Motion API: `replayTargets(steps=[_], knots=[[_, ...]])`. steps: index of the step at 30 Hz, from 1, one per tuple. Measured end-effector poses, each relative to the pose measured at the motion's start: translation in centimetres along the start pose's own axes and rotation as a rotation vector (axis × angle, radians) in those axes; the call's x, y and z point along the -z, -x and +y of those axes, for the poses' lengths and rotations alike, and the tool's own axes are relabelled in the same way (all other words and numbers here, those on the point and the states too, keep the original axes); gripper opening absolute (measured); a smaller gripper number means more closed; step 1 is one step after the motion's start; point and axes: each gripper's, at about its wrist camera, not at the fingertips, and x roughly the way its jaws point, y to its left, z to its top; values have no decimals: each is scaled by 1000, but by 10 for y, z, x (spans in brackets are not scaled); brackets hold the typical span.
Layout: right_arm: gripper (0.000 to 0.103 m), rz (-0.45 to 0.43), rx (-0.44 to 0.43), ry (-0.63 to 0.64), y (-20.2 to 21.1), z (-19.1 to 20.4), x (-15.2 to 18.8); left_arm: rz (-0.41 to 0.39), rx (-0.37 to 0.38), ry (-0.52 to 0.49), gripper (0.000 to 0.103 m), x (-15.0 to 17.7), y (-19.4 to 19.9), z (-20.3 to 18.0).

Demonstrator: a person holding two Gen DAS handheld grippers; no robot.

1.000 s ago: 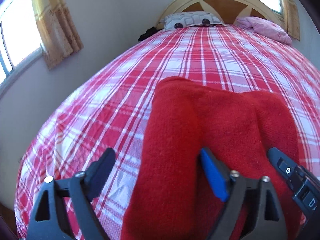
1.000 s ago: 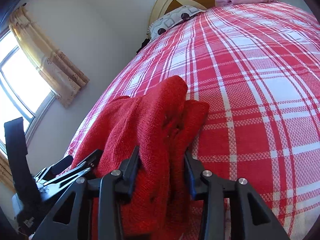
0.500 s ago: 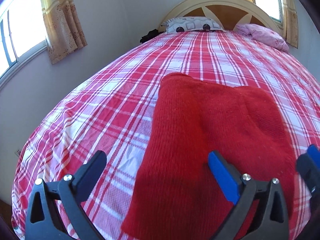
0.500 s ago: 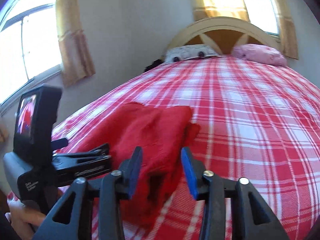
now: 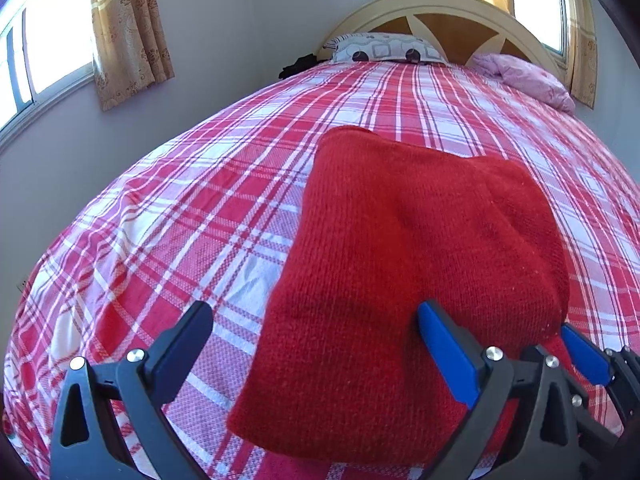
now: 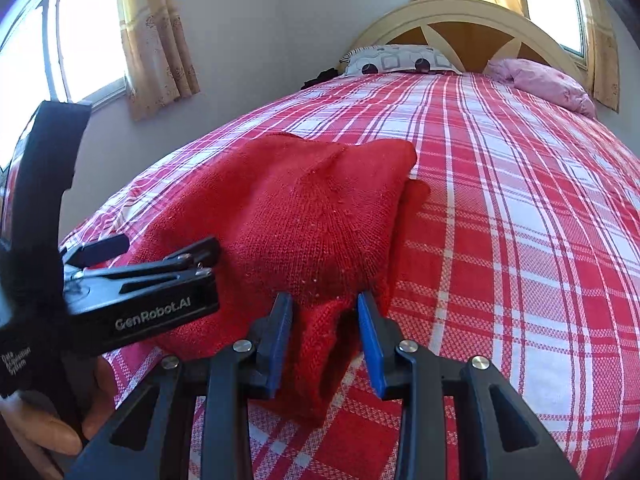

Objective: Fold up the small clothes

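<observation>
A second ago the right gripper (image 6: 324, 336) had a thick bunch of the red knit garment (image 5: 404, 264) clamped between its fingers, lifted and rumpled; now the garment lies flat on the plaid bed (image 5: 192, 216) as a folded slab, and only a low hanging flap of it sits between the right fingers. The gap there has narrowed a little over that second and has now all but settled. The blue pads stand just beside the flap on either side; whether they press it cannot be told for sure, though a sliver of space shows on each side. The left gripper (image 5: 316, 344) has spread to its widest, and its fingers straddle the near left edge of the garment without touching it: one finger is over bare bedspread, the other over the knit.

This reads as a fold just laid down and let go. What may remain is smoothing, or one more fold if the piece is to be smaller.

From the left gripper the garment starts right under the fingertips and runs away ahead of it, its long axis pointing toward the headboard (image 5: 448, 12) and leaning slightly rightward. The far end is the narrower, rounded one; the near end is broader. From the right gripper it lies ahead and to the left.
</observation>
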Motion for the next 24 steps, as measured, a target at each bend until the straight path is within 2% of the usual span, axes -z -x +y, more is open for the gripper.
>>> replayTargets(steps=[3, 11, 14, 18, 20, 24], knots=[[36, 24, 14, -16, -4, -3, 1, 0, 6, -10, 103, 5, 2, -1], [36, 42, -24, -59, -7, -11, 3, 3, 2, -10, 103, 12, 4, -2], [42, 42, -19, -60, -7, -11, 3, 15, 4, -13, 103, 13, 4, -2], [63, 64, -25, -128, -5, -23, 7, 28, -2, -12, 103, 18, 12, -2], [63, 70, -46, -184, 0, -32, 12, 37, -11, -28, 103, 23, 17, -3], [66, 71, -37, -189, 13, -32, 22, 54, -19, -27, 103, 33, 24, -4]])
